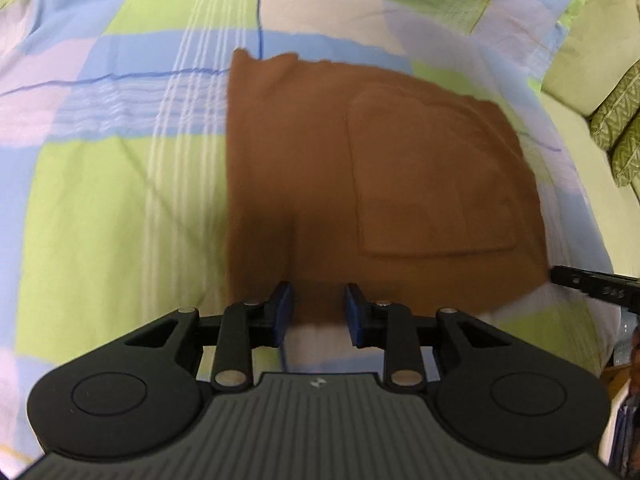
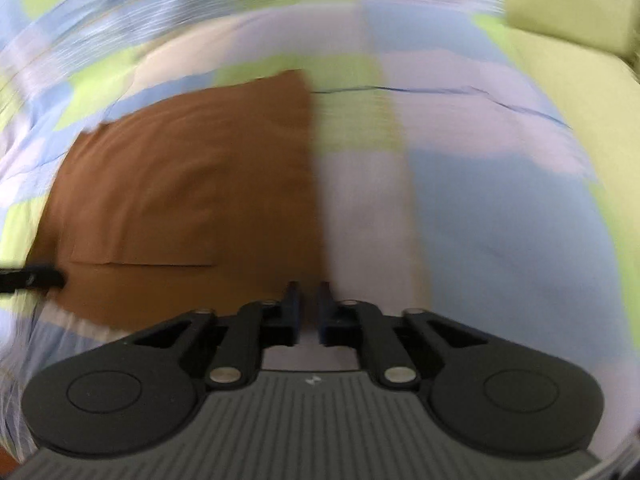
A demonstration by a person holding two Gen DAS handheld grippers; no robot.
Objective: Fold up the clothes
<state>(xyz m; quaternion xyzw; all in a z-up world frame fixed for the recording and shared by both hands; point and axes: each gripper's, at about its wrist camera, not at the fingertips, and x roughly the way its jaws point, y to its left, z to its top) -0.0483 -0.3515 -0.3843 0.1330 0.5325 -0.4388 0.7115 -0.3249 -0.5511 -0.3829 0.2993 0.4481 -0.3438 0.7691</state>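
A brown garment, folded into a rough square with a patch pocket facing up, lies flat on a checked bedsheet. My left gripper is open, its blue-padded fingers just over the garment's near edge with nothing between them. In the blurred right wrist view the same brown garment fills the left half. My right gripper hovers at its near right corner, its fingers only narrowly apart and holding nothing. The right gripper's tip shows at the garment's right edge, and the left gripper's tip at its left edge.
The sheet is checked in green, blue and pale lilac and spreads on all sides of the garment. Light-green bedding and patterned green cushions lie at the far right.
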